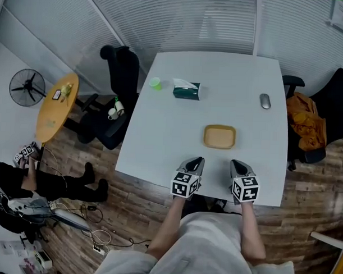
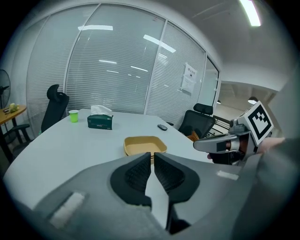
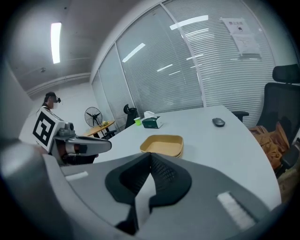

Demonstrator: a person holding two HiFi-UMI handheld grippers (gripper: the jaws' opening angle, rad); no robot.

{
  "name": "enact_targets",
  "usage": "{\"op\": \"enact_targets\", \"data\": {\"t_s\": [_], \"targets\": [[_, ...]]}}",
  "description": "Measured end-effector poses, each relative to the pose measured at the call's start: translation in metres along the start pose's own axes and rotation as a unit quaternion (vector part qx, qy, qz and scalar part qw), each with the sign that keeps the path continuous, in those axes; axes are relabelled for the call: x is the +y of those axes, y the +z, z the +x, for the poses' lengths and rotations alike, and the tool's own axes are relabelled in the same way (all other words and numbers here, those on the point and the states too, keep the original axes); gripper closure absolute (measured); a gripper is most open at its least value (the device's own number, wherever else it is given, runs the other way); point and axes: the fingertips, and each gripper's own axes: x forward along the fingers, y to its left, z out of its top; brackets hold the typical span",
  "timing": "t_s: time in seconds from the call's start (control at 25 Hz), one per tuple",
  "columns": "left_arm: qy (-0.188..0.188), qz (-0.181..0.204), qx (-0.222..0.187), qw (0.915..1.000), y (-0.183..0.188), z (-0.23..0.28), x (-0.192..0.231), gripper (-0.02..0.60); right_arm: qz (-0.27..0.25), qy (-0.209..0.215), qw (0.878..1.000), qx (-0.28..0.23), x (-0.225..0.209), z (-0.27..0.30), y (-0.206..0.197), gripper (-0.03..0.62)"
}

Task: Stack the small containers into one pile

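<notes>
A tan, shallow square container (image 1: 219, 136) sits on the white table (image 1: 160, 139), just beyond both grippers; its edge looks doubled, like nested trays. It also shows as the tan container (image 2: 145, 144) and the tan container (image 3: 162, 144) in the two gripper views. My left gripper (image 1: 196, 161) hovers at the table's near edge, its jaws a narrow slit apart with nothing between them (image 2: 153, 155). My right gripper (image 1: 237, 164) is beside it, shut and empty (image 3: 150, 154). Neither touches the container.
At the far side of the table stand a green cup (image 1: 155, 83), a dark green tissue box (image 1: 186, 90) and a grey mouse (image 1: 265, 101). Black office chairs flank the table; the right one (image 1: 329, 111) carries orange cloth (image 1: 307, 124). A person (image 1: 13, 178) sits on the floor at left.
</notes>
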Motion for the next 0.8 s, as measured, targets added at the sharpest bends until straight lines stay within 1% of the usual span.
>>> {"op": "enact_targets", "data": {"t_s": [0.08, 0.2, 0.56, 0.8], "targets": [[0.007, -0.007, -0.006, 0.9999, -0.0016, -0.0024, 0.0005, 0.578, -0.003, 0.012, 1.0, 0.0, 0.0026, -0.0024, -0.0014, 0.592], [0.007, -0.009, -0.009, 0.9999, -0.0018, -0.0027, -0.0015, 0.578, -0.002, 0.022, 1.0, -0.002, 0.0021, -0.005, -0.0004, 0.592], [0.004, -0.006, 0.005, 1.0, -0.0075, -0.0013, -0.0035, 0.579, 0.001, 0.019, 1.0, 0.002, -0.0012, -0.0066, -0.0063, 0.592], [0.0, -0.006, 0.005, 1.0, -0.0013, 0.0012, -0.0036, 0.578, 0.005, 0.013, 1.0, 0.002, -0.0063, -0.0068, -0.0055, 0.592]]}}
